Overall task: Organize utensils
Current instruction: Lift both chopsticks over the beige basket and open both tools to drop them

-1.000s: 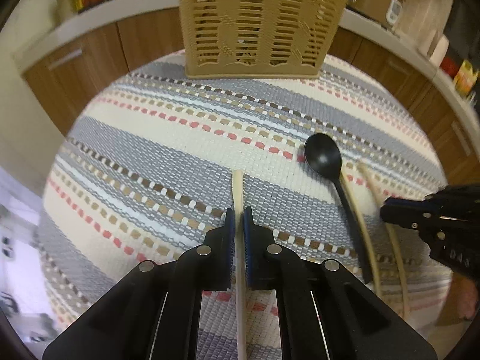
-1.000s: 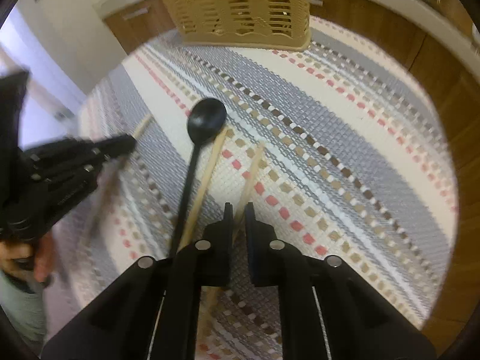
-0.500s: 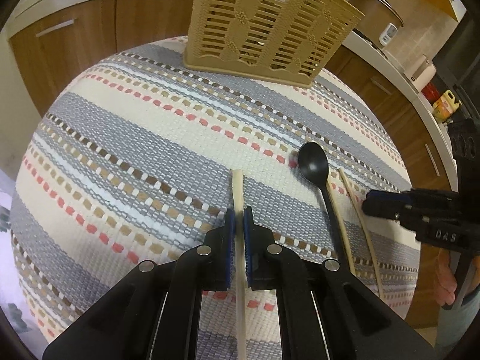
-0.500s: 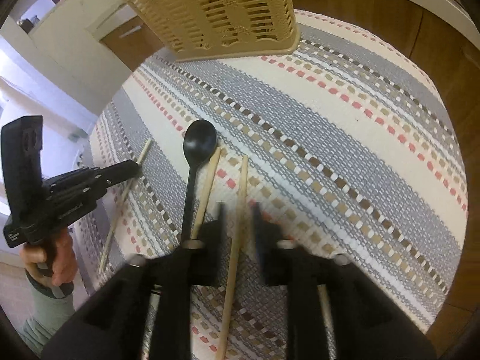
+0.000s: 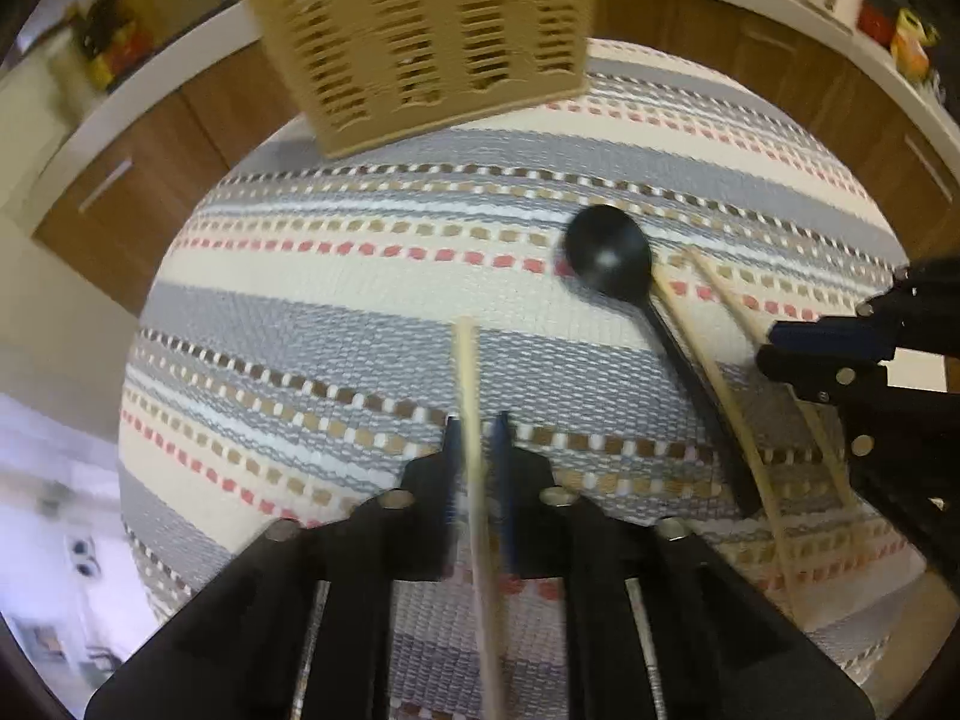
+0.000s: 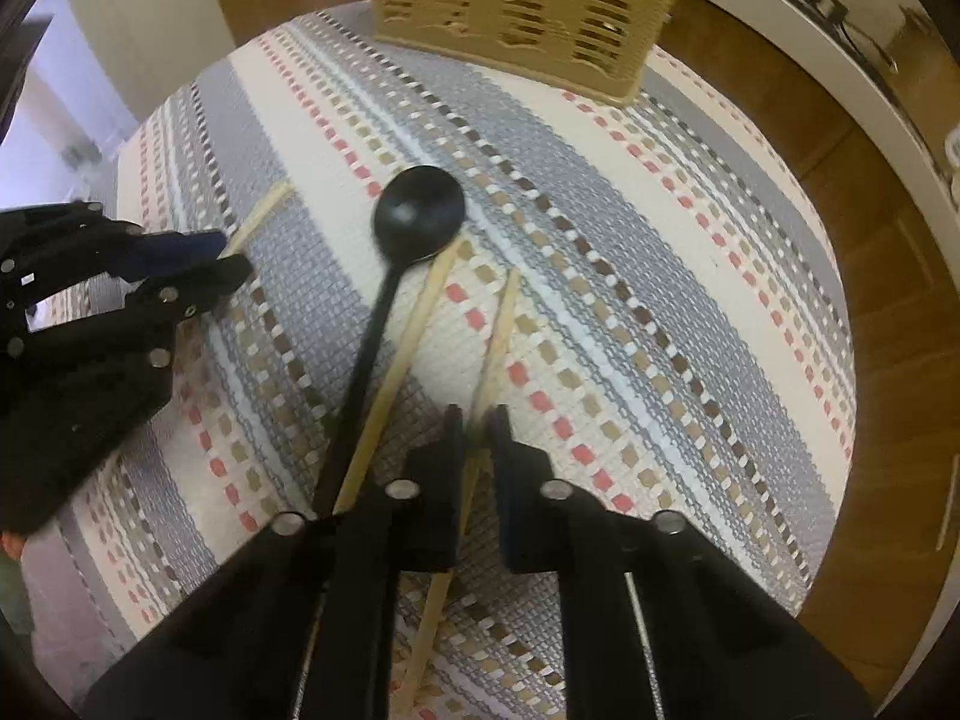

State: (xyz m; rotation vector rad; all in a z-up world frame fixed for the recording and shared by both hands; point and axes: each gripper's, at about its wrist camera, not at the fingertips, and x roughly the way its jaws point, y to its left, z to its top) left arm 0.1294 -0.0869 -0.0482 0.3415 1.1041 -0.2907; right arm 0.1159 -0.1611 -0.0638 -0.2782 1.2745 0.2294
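Striped mat (image 5: 336, 300), basket (image 5: 420, 42) at its far edge: left gripper (image 5: 478, 420) clamps one chopstick (image 5: 471, 396); right gripper (image 6: 474, 414), parted half a second ago, now closes round a second chopstick (image 6: 495, 342) (spoon (image 6: 414, 216) untouched), both pickups begun.

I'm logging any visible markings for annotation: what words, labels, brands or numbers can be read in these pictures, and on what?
None can be read. The left hand-held gripper shows a small pale mark on its body, too blurred to read. No print shows on the basket or black spoon.
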